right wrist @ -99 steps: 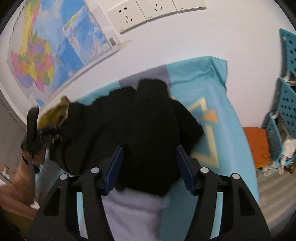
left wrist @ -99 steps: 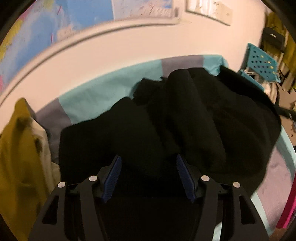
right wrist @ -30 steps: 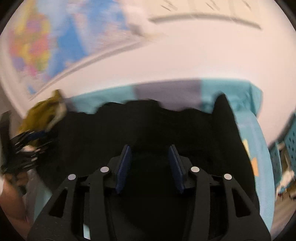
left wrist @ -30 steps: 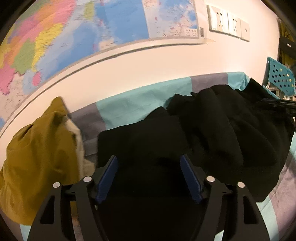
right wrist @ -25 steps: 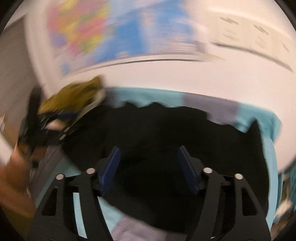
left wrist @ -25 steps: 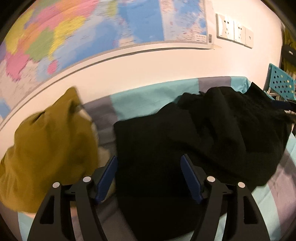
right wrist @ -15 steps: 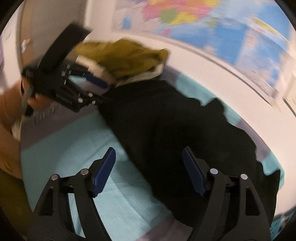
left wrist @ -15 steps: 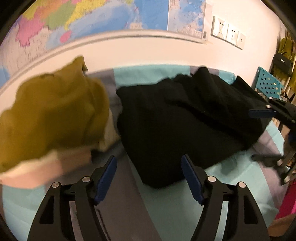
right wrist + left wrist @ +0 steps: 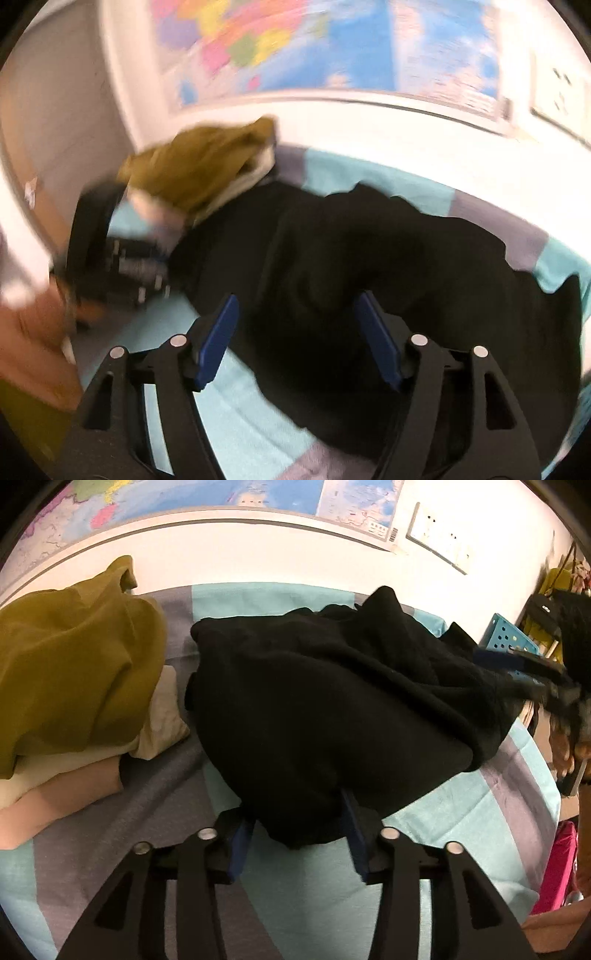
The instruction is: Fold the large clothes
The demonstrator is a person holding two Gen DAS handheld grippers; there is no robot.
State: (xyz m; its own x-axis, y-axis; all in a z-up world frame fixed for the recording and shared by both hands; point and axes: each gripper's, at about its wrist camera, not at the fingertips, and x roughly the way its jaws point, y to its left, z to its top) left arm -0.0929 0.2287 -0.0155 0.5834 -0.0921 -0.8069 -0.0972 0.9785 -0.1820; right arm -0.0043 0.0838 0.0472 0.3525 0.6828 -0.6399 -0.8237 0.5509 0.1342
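Observation:
A large black garment [image 9: 332,701] lies rumpled on the teal and grey bedsheet [image 9: 461,812]. My left gripper [image 9: 295,834] is open at the garment's near corner, which drapes over the gap between the blue pads. In the right wrist view the black garment [image 9: 388,258] fills the middle, and my right gripper [image 9: 299,332] is open over its near edge. The other gripper shows in each view: the right gripper [image 9: 532,675] at the garment's far right, the left gripper [image 9: 110,258] blurred at its left end.
A stack of folded clothes with a mustard garment [image 9: 70,672] on top sits left of the black one. A wall with a map [image 9: 221,494] and sockets [image 9: 439,539] runs behind the bed. A blue perforated crate [image 9: 513,638] stands at the far right.
Both grippers pulled back from the black garment and dropped lower toward its near edges. The left gripper now has the garment's corner between its pads. The right view is blurred by motion.

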